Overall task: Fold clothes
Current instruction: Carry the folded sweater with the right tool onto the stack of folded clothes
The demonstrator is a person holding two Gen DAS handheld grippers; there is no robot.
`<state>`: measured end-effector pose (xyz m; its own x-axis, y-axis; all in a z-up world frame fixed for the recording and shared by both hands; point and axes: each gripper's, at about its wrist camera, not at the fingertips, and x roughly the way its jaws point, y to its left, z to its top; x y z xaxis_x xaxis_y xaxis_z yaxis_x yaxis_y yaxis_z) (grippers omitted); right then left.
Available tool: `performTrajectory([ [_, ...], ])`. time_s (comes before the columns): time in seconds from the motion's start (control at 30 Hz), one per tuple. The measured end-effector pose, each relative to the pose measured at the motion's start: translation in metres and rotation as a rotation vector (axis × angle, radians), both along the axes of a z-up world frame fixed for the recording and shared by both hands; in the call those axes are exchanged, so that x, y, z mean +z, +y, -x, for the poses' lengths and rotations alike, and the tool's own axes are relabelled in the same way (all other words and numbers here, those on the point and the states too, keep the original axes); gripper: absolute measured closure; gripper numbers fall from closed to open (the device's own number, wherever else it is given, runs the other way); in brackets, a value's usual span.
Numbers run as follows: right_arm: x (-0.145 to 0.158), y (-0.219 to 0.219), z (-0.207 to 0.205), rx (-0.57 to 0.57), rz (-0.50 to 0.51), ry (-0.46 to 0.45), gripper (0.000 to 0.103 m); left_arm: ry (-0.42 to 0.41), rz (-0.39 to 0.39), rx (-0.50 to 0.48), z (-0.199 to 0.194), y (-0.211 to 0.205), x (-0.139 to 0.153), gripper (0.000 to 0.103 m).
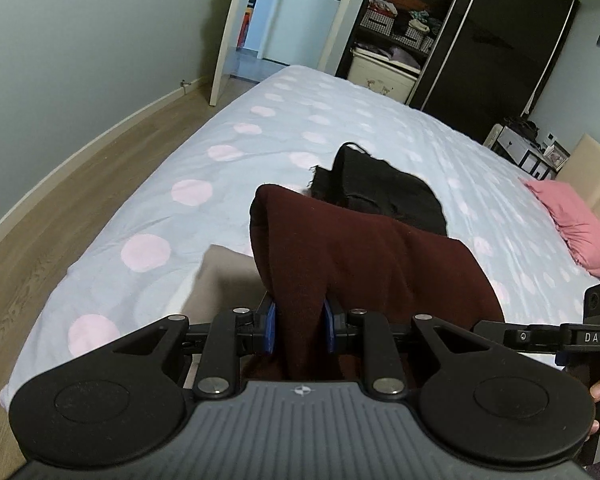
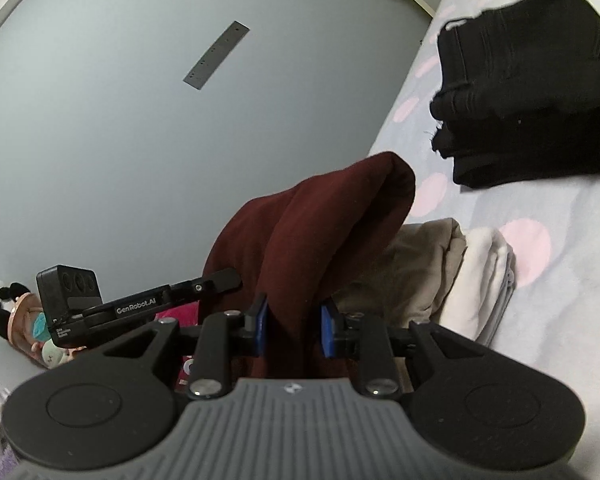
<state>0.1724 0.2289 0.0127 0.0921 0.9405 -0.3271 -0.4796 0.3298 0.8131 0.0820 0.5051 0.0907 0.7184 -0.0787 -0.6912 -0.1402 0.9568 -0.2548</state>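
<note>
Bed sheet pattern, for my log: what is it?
Pale blue bed sheet with pink polka dots; clearest in the left wrist view.

Dotted pale-blue bed [image 1: 228, 184] with black garment [image 1: 384, 192], pink pillow [image 1: 576, 220], folded beige-and-white stack [image 2: 460, 276].

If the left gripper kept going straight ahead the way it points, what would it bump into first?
Apart from the maroon garment the left gripper already clamps, probably the black folded clothes on the bed; depth is uncertain.
</note>
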Motion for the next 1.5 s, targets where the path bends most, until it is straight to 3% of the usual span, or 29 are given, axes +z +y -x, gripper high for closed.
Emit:
performTrajectory([
  [0.33, -0.061, 0.013, -0.019, -0.039, 0.079, 0.064, 0.074, 0.076, -0.031, -0.092, -0.031, 0.035, -0.054, 0.082],
  [0.43, -0.062, 0.019, -0.020, -0.014, 0.105, 0.026, 0.074, 0.081, -0.030, -0.082, -0.034, 0.040, -0.071, 0.079],
  [0.53, -0.052, 0.015, -0.018, 0.013, 0.110, -0.021, 0.064, 0.068, -0.031, -0.079, -0.027, 0.042, -0.074, 0.074],
  [0.6, -0.034, 0.004, -0.010, 0.014, 0.114, -0.152, 0.056, 0.053, -0.024, -0.071, -0.020, 0.044, -0.069, 0.073],
  [0.7, -0.002, -0.010, 0.009, 0.002, 0.130, -0.403, 0.056, -0.029, -0.066, -0.012, -0.001, 0.041, -0.047, 0.072],
  [0.8, 0.019, -0.001, 0.025, 0.060, 0.142, -0.611, 0.056, -0.098, -0.125, 0.006, 0.023, 0.024, -0.029, 0.073],
  [0.83, 0.023, 0.007, 0.028, 0.071, 0.153, -0.660, 0.048, -0.116, -0.146, -0.005, 0.030, 0.016, -0.025, 0.073],
  [0.87, 0.026, 0.015, 0.030, 0.083, 0.165, -0.707, 0.032, -0.123, -0.168, -0.023, 0.035, 0.008, -0.024, 0.076],
  [1.1, -0.003, 0.052, 0.032, 0.206, 0.297, -0.911, 0.027, -0.069, -0.293, -0.020, 0.044, -0.028, -0.048, 0.076],
  [1.17, -0.018, 0.058, 0.022, 0.213, 0.340, -0.900, 0.022, -0.051, -0.314, -0.006, 0.045, -0.026, -0.059, 0.076],
  [1.43, -0.050, 0.067, -0.013, 0.214, 0.355, -0.735, 0.017, -0.017, -0.311, 0.033, 0.033, -0.009, -0.086, 0.076],
  [1.5, -0.050, 0.068, -0.010, 0.217, 0.365, -0.752, 0.017, -0.011, -0.299, 0.039, 0.031, -0.006, -0.090, 0.076],
])
